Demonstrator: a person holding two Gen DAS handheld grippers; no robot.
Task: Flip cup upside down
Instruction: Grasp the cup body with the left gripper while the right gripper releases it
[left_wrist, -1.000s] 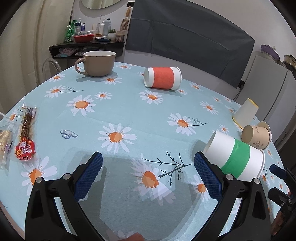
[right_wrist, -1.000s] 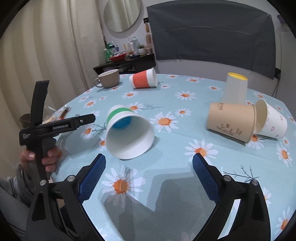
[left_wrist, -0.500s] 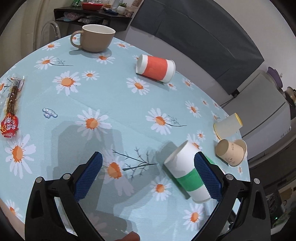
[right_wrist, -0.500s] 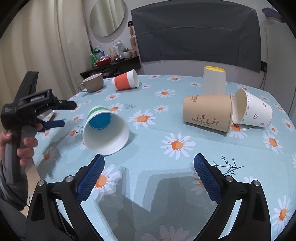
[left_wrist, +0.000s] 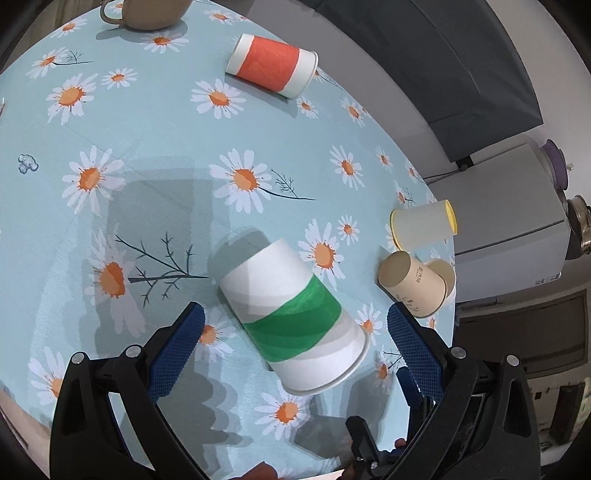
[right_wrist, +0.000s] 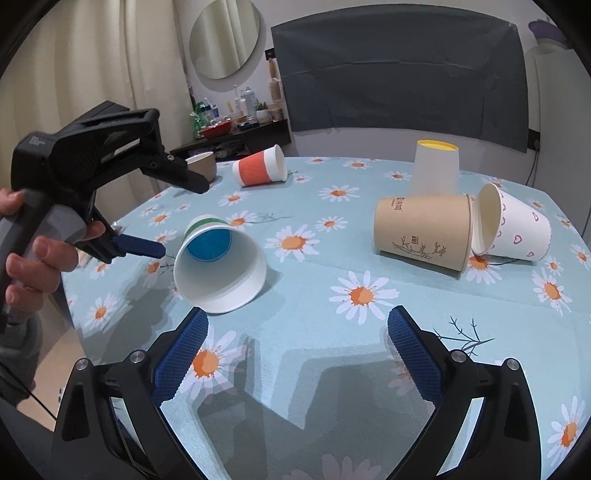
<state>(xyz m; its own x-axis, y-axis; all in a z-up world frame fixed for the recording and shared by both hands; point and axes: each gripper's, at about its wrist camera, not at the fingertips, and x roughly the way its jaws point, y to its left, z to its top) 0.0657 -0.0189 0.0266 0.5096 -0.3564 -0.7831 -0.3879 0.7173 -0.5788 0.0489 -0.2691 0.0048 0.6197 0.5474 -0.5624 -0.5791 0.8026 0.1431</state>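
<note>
A white paper cup with a green band (left_wrist: 291, 314) lies on its side on the daisy tablecloth, its mouth toward the table's near edge. My left gripper (left_wrist: 291, 343) is open above it, the cup lying between its blue pads without touching. In the right wrist view the same cup (right_wrist: 219, 267) shows its open mouth and blue bottom, and the left gripper (right_wrist: 147, 214) hovers over its left side. My right gripper (right_wrist: 295, 354) is open and empty, right of and nearer than the cup.
An orange-banded cup (left_wrist: 271, 64) lies on its side at the far side. A brown mug (left_wrist: 147, 14) stands beyond it. A yellow-rimmed cup (right_wrist: 436, 168) stands upside down; a tan cup (right_wrist: 421, 230) and a heart-patterned cup (right_wrist: 511, 227) lie beside it.
My left gripper has risen, tilted down and moved right over the green-banded cup, which now lies between its pads. My right gripper has drawn slightly nearer the cup.
</note>
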